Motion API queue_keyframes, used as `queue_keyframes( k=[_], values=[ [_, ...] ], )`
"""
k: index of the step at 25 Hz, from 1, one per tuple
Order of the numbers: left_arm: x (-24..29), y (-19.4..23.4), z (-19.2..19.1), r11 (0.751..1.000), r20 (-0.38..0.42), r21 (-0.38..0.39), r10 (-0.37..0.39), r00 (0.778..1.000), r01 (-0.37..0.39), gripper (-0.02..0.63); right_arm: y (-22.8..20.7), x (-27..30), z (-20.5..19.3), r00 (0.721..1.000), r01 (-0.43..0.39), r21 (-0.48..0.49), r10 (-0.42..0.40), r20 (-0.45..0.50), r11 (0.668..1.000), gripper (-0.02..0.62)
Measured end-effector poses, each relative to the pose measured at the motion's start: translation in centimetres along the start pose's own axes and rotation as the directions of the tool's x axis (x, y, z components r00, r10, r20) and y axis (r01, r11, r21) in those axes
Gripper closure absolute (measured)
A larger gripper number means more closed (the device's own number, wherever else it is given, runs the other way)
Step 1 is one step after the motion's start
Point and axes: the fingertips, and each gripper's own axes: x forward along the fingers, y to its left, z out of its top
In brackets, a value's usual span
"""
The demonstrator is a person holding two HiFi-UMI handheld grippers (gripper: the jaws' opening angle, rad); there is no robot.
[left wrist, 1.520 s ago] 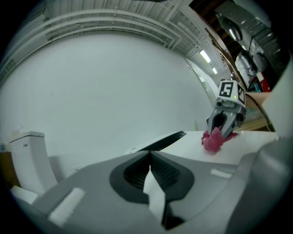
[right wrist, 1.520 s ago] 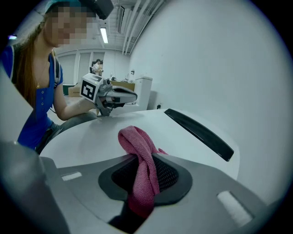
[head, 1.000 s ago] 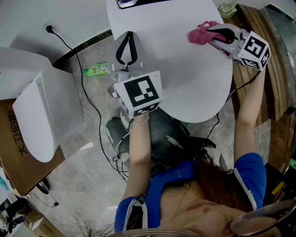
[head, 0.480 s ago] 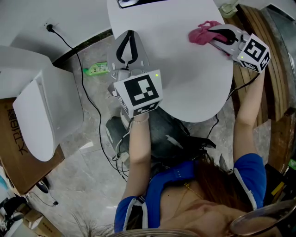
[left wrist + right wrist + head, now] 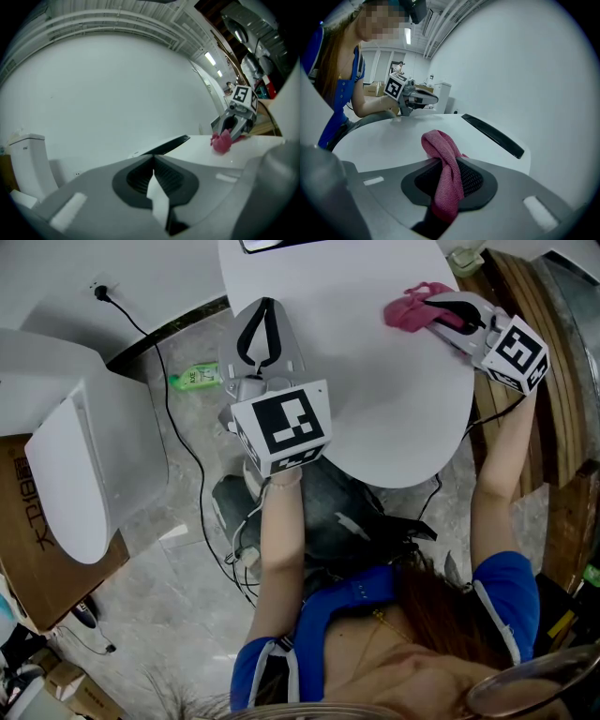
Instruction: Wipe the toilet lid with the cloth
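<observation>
The cloth [image 5: 440,154] is clamped between the jaws of the right gripper [image 5: 443,187]. A bunched wad of it stands out just ahead of the tips, on the lid [image 5: 389,136]. The left gripper [image 5: 153,180] is closed, and nothing is seen held in it.

Several faults can be foreseen. Only a narrow twist of cloth is pinched, so it could be dragged out of the jaws if it is pressed hard and friction builds. Because the wad is small, strips of the lid could be left unwiped between passes. If the right gripper is tilted too low, the lid may be scraped by bare jaw tips rather than rubbed by cloth. A wide sweep could also be carried into the left gripper.

In the head view the cloth [image 5: 409,311] is shown close to the lid's [image 5: 375,399] rim beside the right gripper [image 5: 439,309], and the left gripper [image 5: 262,320] is placed over the opposite rim; whether that gripper touches the lid cannot be told there. The hold on the cloth is settled only by the right gripper view. From the left gripper view, the wad [image 5: 221,142] is seen side-on, resting on the lid.
</observation>
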Motion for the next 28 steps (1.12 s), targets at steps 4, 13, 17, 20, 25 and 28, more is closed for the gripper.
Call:
queue_keyframes(
  k=[4,13,17,20,25,28],
  values=[
    [0.1,0.0,0.0,1.0,0.0,-0.004,0.0,1.0,0.0,0.603,0.2,-0.2,-0.1,1.0,0.01,-0.002,-0.01,0.004,1.0,0.526],
    [0.2,-0.3,0.0,1.0,0.002,0.002,-0.005,1.0,0.005,0.603,1.3,-0.7,-0.3,0.999,0.032,-0.005,-0.032,0.01,0.999,0.526],
    [0.1,-0.2,0.1,1.0,0.004,-0.002,-0.006,1.0,0.006,0.603,1.9,-1.0,-0.2,0.999,0.042,-0.004,-0.042,0.008,0.999,0.528],
    [0.2,-0.2,0.1,1.0,0.003,-0.001,-0.006,1.0,0.006,0.603,2.2,-1.2,-0.3,0.999,0.041,-0.006,-0.041,0.008,0.999,0.528],
    [0.1,-0.2,0.1,1.0,0.004,-0.005,-0.007,1.0,0.007,0.603,3.0,-1.6,-0.4,0.999,0.041,0.005,-0.041,0.002,0.999,0.526],
    [0.2,-0.3,0.2,1.0,0.005,-0.001,-0.009,1.0,0.009,0.603,3.3,-1.9,-0.7,0.999,0.053,0.01,-0.053,0.001,0.999,0.528]
  ],
)
